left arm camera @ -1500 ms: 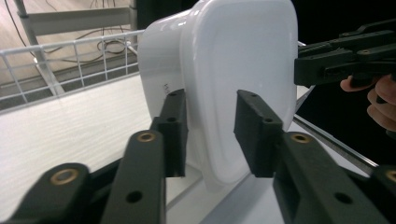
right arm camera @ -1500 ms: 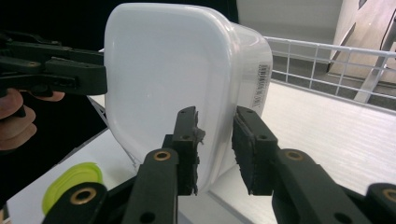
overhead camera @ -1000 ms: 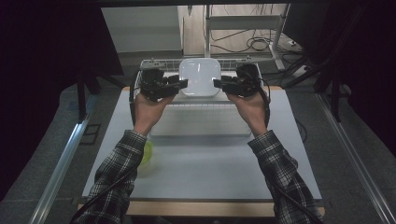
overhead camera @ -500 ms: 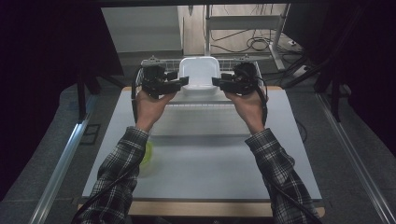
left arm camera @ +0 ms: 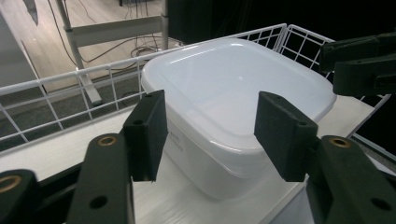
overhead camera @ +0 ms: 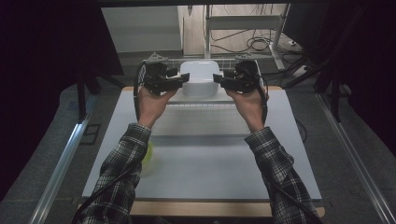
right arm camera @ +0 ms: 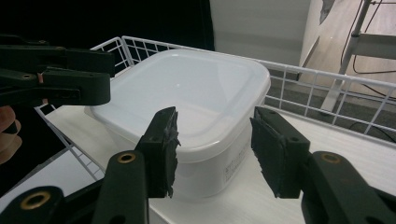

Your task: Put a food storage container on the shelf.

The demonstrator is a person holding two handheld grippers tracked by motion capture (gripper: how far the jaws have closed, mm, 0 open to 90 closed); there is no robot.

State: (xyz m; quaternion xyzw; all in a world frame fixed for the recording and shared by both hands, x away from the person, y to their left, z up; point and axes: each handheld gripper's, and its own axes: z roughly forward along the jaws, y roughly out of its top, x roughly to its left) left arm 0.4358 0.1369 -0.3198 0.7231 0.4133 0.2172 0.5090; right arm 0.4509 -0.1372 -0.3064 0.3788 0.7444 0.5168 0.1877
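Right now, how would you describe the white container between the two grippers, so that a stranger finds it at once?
Look at the far edge of the table, where a white wire rack stands. Inside it sits the container: a square, milky plastic box with rounded corners and a shut lid, the rack's one solid thing.

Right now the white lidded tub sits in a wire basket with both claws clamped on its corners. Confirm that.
Not quite: the tub does sit in the wire basket, but the left claw and right claw stand open, pads off it, as both gripper views show.

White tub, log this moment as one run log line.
tub: lid on, in wire tray | left gripper: open, fingers just opening, off tub | right gripper: open, fingers just opening, off tub
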